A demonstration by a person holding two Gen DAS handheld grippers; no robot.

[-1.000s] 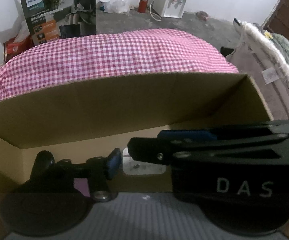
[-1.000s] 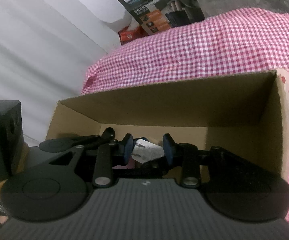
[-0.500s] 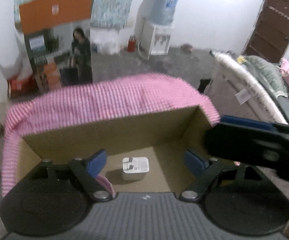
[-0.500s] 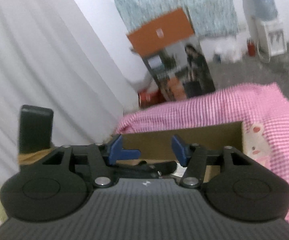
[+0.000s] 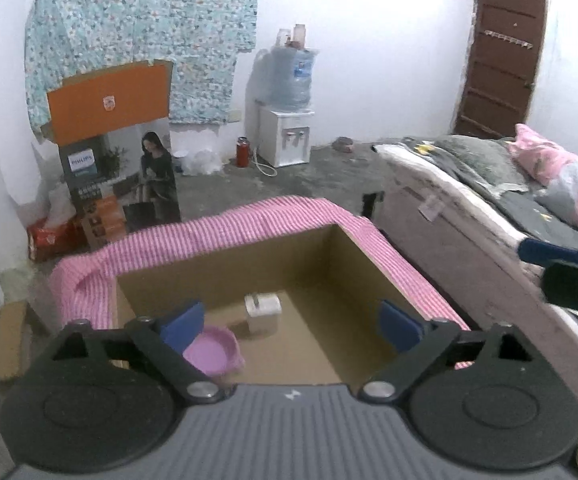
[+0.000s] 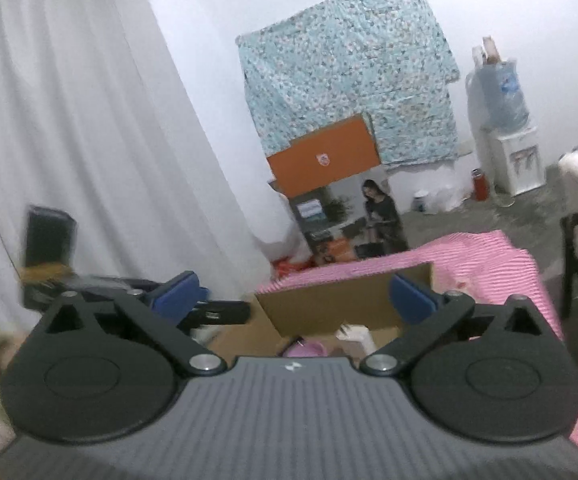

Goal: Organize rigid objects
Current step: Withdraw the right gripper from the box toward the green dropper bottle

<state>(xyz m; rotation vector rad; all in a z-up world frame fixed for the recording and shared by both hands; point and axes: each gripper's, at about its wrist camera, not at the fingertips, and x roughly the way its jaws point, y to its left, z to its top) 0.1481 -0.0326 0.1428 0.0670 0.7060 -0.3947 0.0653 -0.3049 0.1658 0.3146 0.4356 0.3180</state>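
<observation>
In the box (image 5: 353,264), the charger (image 5: 262,312) stands apparently just behind the bowl (image 5: 211,351).

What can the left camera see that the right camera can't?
Only the left camera shows the bed and the brown door. Only the right camera shows the white curtain. Both show the cardboard box on the pink checked cloth, the white charger and purple bowl inside, and the water dispenser.

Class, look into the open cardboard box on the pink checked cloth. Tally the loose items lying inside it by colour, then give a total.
White, the small white plastic plug adapter: 1
Purple, the round purple plastic bowl: 1
Total inside the brown cardboard box: 2
</observation>
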